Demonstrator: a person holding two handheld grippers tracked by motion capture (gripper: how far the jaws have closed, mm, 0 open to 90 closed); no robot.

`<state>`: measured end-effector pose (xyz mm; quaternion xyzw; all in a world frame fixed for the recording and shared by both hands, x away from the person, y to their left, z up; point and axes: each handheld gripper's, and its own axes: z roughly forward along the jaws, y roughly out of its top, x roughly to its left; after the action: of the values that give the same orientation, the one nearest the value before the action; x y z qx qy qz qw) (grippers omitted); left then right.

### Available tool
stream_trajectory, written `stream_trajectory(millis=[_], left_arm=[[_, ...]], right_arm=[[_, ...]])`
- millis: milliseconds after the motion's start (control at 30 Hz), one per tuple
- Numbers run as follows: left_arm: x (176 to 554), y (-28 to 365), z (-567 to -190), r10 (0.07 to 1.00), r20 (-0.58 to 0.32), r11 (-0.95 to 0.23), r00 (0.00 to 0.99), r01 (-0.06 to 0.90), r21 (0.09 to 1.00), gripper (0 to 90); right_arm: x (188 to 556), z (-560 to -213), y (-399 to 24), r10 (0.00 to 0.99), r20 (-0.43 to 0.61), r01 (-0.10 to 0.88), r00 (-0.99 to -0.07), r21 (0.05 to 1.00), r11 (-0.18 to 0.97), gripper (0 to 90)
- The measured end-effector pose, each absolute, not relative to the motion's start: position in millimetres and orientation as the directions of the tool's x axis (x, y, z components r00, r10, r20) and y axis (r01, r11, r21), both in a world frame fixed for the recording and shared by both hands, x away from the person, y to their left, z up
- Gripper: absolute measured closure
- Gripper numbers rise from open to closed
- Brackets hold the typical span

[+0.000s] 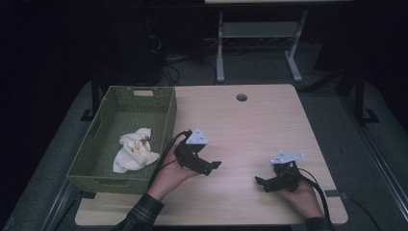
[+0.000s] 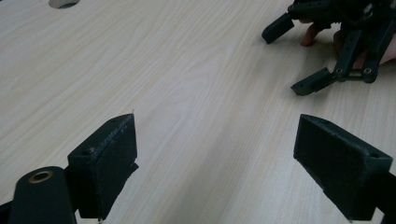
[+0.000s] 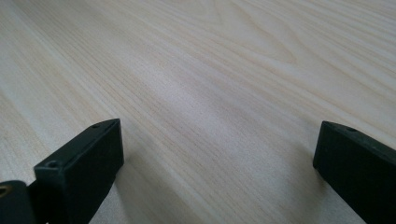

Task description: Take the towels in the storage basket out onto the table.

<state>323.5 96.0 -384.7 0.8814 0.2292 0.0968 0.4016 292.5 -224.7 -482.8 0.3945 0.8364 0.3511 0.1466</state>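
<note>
Resting low over the bare wooden table (image 1: 250, 125), both of your grippers are empty. The left gripper (image 1: 210, 167) sits just right of the green basket (image 1: 169, 115), jaws spread wide apart in its own view, and the right gripper (image 1: 261, 183) lies near the table's near right corner, jaws equally far apart.

The thing nearest your work is the white cloth (image 1: 134, 150), crumpled in a loose heap on the basket floor, toward its near right part. Expect it to be light, soft and limp: it will sag and trail rather than hold shape, and a thin pinch may slip off. Take it where the folds bunch highest, closing on several layers at once, and lift clear of the basket wall.
</note>
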Motion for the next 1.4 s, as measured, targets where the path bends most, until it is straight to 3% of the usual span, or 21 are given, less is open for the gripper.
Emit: stream_trajectory(millis=[700,900,1400], left_arm=[[337,120,-365,0.506,-0.029,-0.553,0.862,0.350,0.756,13.0],[338,130,-358,0.512,-0.080,-0.513,0.855,0.379,0.770,13.0],[345,158,-350,0.532,-0.055,-0.507,0.845,0.370,0.779,13.1]], right_arm=[[292,-483,-225,0.767,0.034,0.562,-0.641,0.702,0.438,1.3],[292,-483,-225,0.765,0.032,0.559,-0.643,0.703,0.440,1.3],[292,-483,-225,0.766,0.032,0.559,-0.642,0.704,0.439,1.3]])
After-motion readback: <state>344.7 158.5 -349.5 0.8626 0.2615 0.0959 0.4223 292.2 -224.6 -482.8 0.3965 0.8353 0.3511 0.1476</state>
